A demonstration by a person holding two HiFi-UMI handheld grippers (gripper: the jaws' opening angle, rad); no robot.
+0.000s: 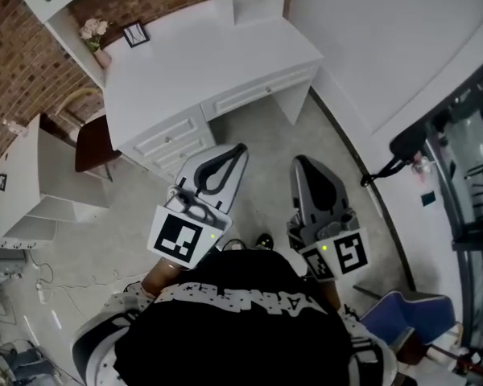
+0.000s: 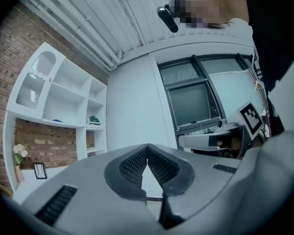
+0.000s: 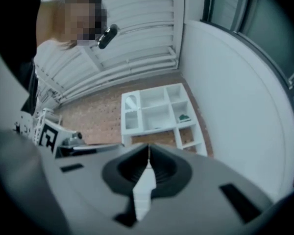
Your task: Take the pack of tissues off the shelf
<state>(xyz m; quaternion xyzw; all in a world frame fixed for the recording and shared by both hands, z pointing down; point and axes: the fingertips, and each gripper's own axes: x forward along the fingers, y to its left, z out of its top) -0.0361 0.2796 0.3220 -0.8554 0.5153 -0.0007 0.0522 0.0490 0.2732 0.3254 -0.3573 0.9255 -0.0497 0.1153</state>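
Left gripper (image 1: 240,148) and right gripper (image 1: 299,162) are both closed and empty, side by side over bare floor (image 1: 262,133), just short of the desk (image 1: 185,63) front edge. Tissues (image 2: 93,120) lie in a right-hand shelf (image 2: 68,89) cubby, well apart.

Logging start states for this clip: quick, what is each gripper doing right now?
Left gripper: closed, jaws together, nothing between them.
Right gripper: closed, jaws together, holding nothing.

Both grippers shut, empty.
My left gripper (image 1: 240,148) and right gripper (image 1: 299,162) sit side by side before my chest, tips together.
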